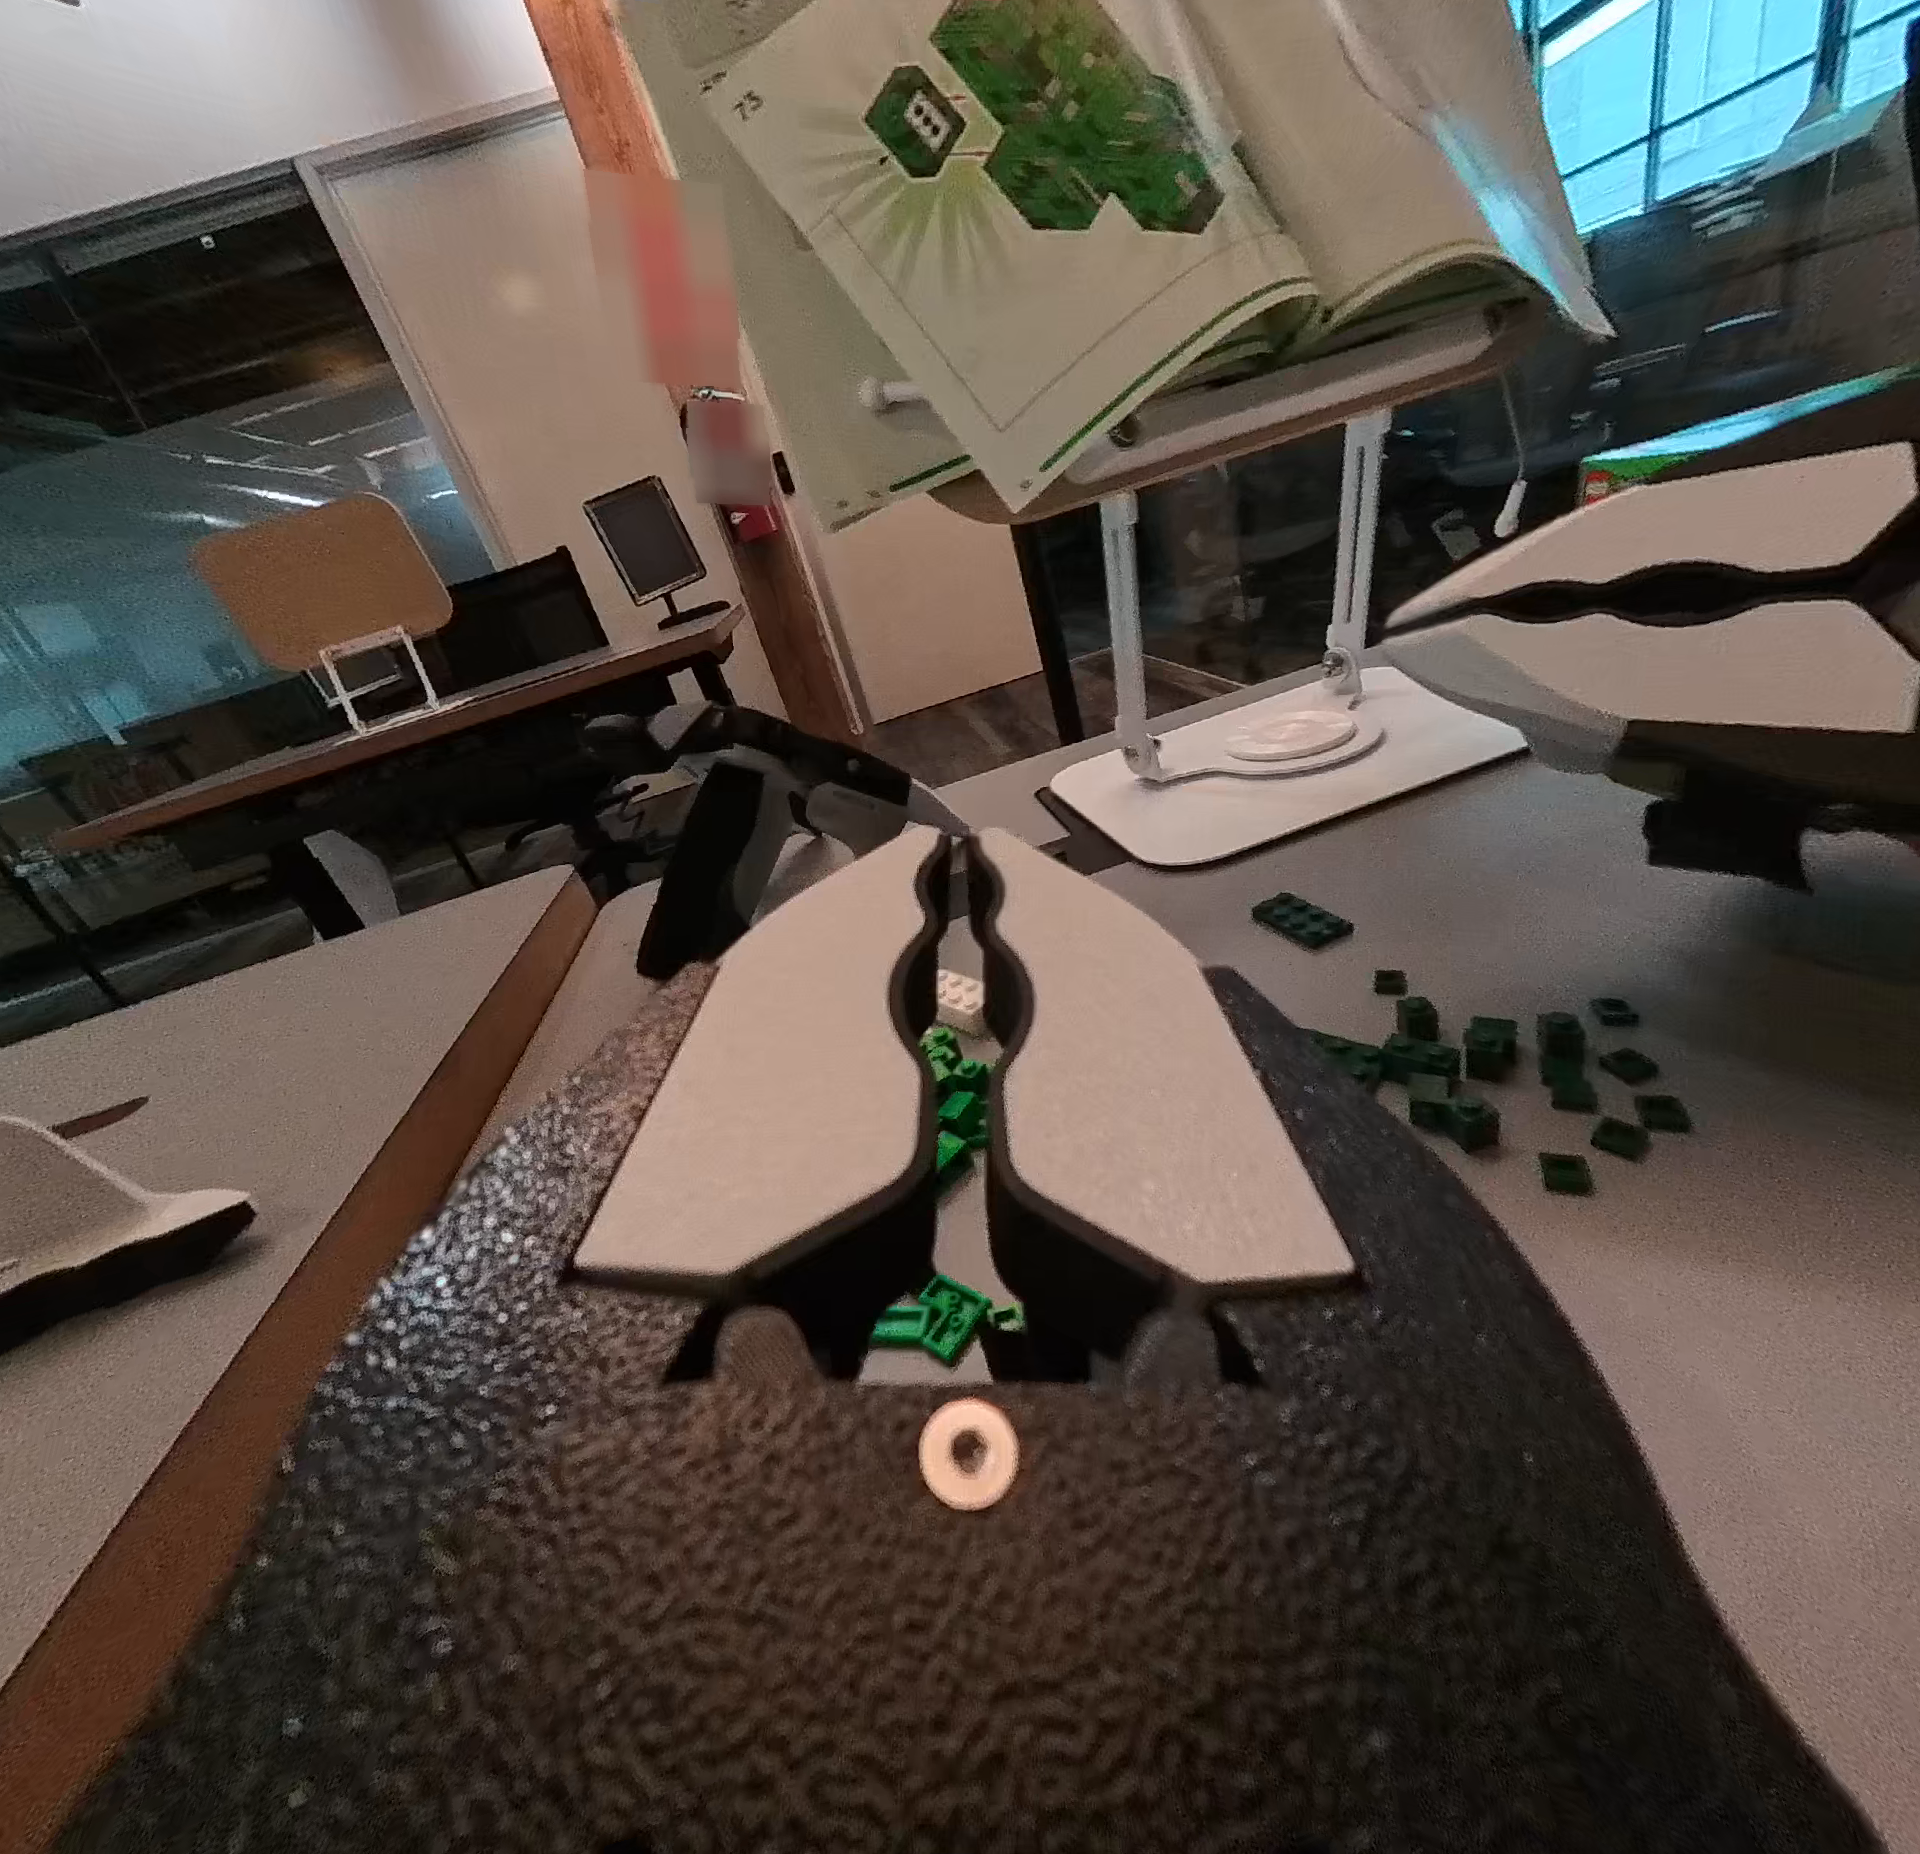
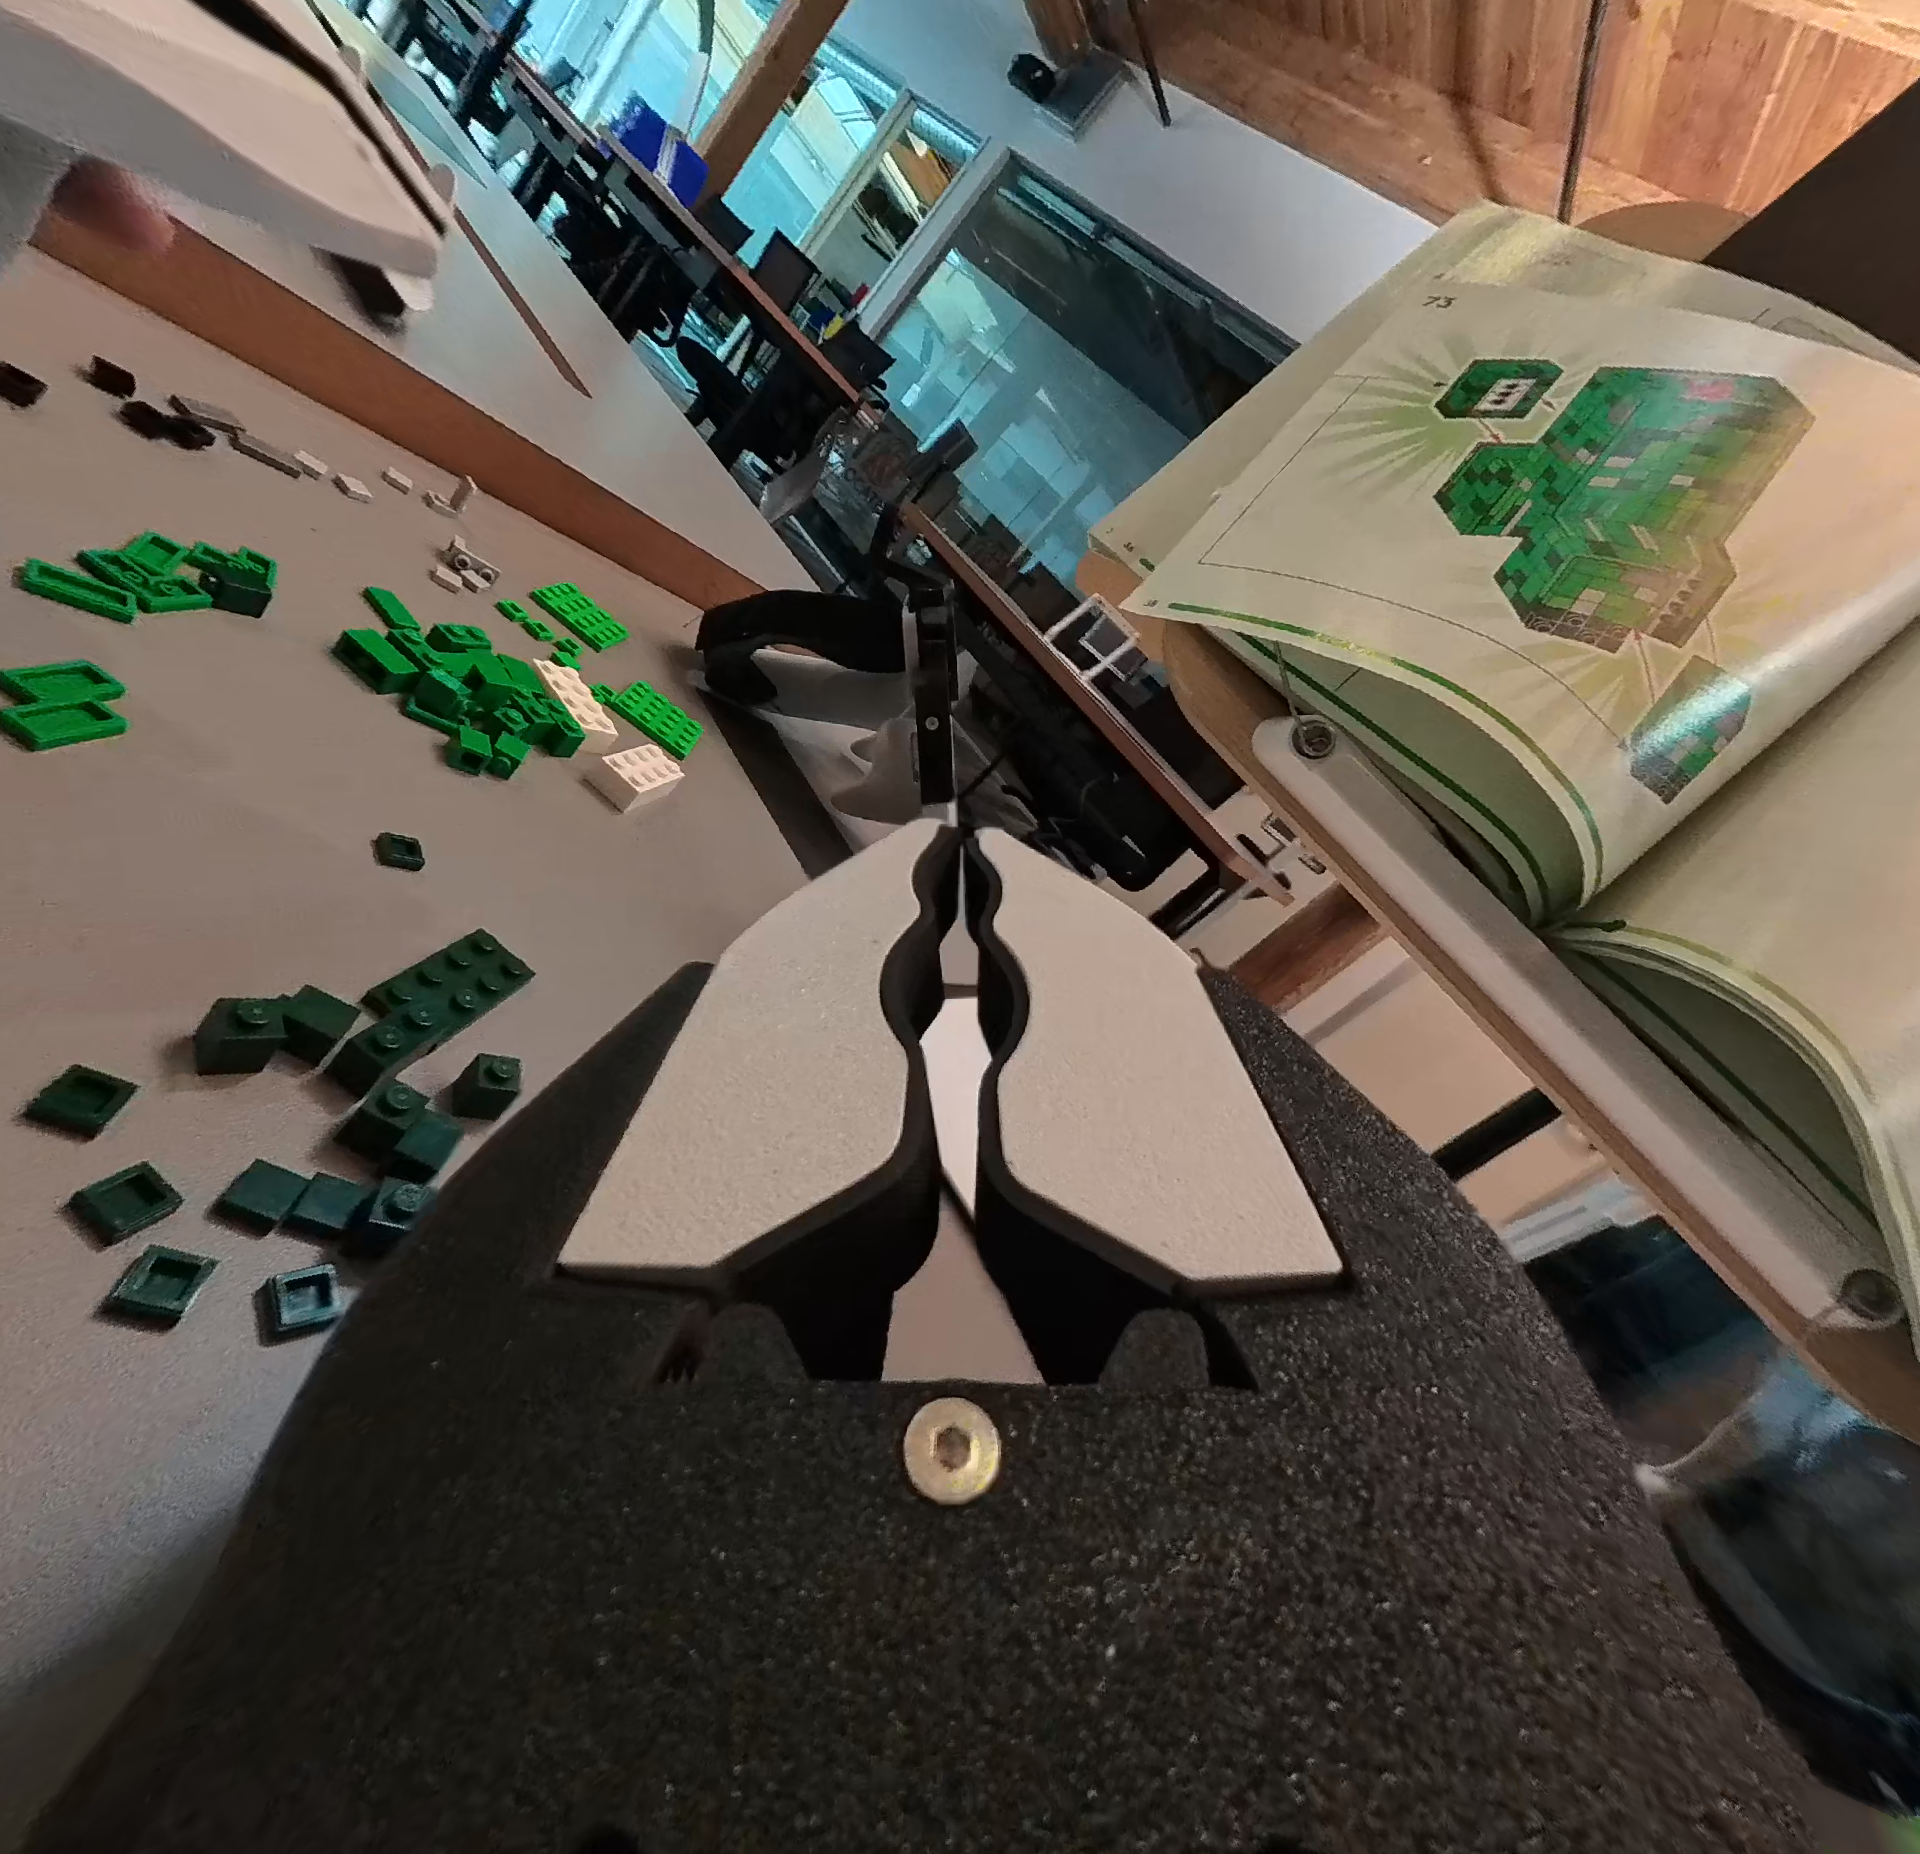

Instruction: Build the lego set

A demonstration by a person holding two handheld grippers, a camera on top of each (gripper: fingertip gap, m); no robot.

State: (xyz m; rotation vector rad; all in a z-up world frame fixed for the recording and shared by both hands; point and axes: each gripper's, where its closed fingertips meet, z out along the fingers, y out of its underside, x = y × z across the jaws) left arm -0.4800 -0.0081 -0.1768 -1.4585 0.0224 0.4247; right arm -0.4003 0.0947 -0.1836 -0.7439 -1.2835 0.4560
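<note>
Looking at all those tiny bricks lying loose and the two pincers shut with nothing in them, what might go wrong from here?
1. The bright green pieces lie heaped with white bricks; a closing grip may well catch two or flick one away.
2. The dark green tiles lie flat on the table, likely hard to pinch.
3. The right gripper is close beside the instruction booklet on its stand and might knock it.

The left gripper [image 1: 961, 848] had two pale grey, wavy-edged fingers [image 1: 790, 1066] set in a black, grainy body with one silver screw [image 1: 968, 1454] at its centre. The right gripper [image 2: 958, 848] looked the same, with its own hex-socket screw [image 2: 952, 1449].
</note>
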